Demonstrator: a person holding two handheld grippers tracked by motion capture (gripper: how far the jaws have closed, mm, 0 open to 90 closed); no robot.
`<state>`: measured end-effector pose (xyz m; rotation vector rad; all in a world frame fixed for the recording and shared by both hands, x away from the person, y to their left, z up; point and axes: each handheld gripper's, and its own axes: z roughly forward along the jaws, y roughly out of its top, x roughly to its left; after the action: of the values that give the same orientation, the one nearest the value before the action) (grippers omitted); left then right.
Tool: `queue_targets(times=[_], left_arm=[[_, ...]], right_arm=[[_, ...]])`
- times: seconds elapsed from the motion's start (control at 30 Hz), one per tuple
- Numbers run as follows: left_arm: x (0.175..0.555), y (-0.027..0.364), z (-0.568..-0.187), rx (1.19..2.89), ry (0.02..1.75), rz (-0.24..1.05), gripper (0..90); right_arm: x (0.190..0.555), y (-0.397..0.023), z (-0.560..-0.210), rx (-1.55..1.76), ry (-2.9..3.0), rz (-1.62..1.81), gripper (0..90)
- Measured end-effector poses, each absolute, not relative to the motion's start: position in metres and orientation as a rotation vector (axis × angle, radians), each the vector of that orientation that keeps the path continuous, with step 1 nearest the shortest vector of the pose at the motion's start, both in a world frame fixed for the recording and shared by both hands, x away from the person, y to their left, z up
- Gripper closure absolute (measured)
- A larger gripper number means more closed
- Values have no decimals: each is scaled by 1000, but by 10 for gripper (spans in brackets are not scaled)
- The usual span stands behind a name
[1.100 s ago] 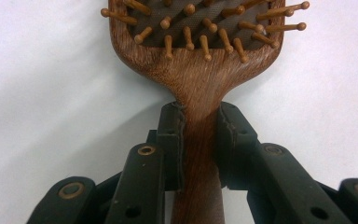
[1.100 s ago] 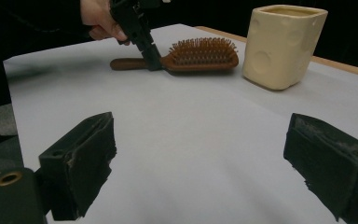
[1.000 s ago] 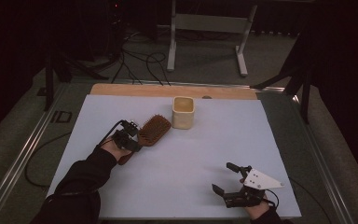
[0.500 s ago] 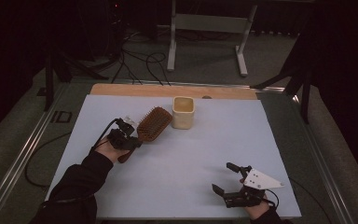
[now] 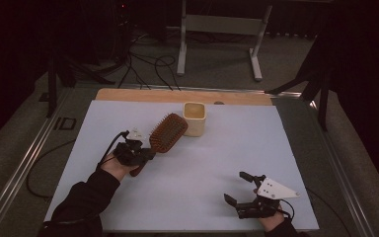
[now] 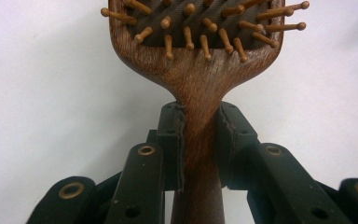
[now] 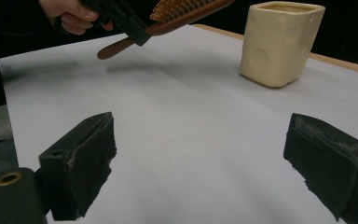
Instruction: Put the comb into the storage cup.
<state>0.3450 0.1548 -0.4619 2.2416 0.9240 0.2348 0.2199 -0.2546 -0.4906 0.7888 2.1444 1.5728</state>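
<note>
A brown wooden hairbrush (image 5: 167, 133) with peg bristles hangs tilted above the white table sheet (image 5: 217, 163), its head close to a cream square cup (image 5: 195, 118). My left gripper (image 5: 140, 154) is shut on the hairbrush's handle; in the left gripper view both pads (image 6: 227, 144) press the neck of the hairbrush (image 6: 200, 88). My right gripper (image 5: 237, 188) rests near the front right edge, jaws wide apart with nothing between them. The right gripper view looks across the sheet at the cup (image 7: 279, 42), the lifted hairbrush (image 7: 168, 21) and the left gripper (image 7: 137, 28) holding it.
A wooden strip (image 5: 177, 95) runs along the table's far edge. A metal stand (image 5: 217, 29) and cables (image 5: 143, 64) lie on the floor beyond. Metal rails (image 5: 34, 148) flank the table's left side.
The left gripper has carried the hairbrush upward and toward the cup, tilting its head higher. The right gripper has stayed where it was.
</note>
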Motion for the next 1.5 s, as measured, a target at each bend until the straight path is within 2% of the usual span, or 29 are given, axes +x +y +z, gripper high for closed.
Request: queue_targets(times=[1.1,1.5], left_arm=[[301,144,-475,2101,779,330,740],[290,149,-481,2046,743,334,740]], right_arm=[[225,-261,-480,933,2071,1564,86],[229,-252,-452,960,2036,1565,86]])
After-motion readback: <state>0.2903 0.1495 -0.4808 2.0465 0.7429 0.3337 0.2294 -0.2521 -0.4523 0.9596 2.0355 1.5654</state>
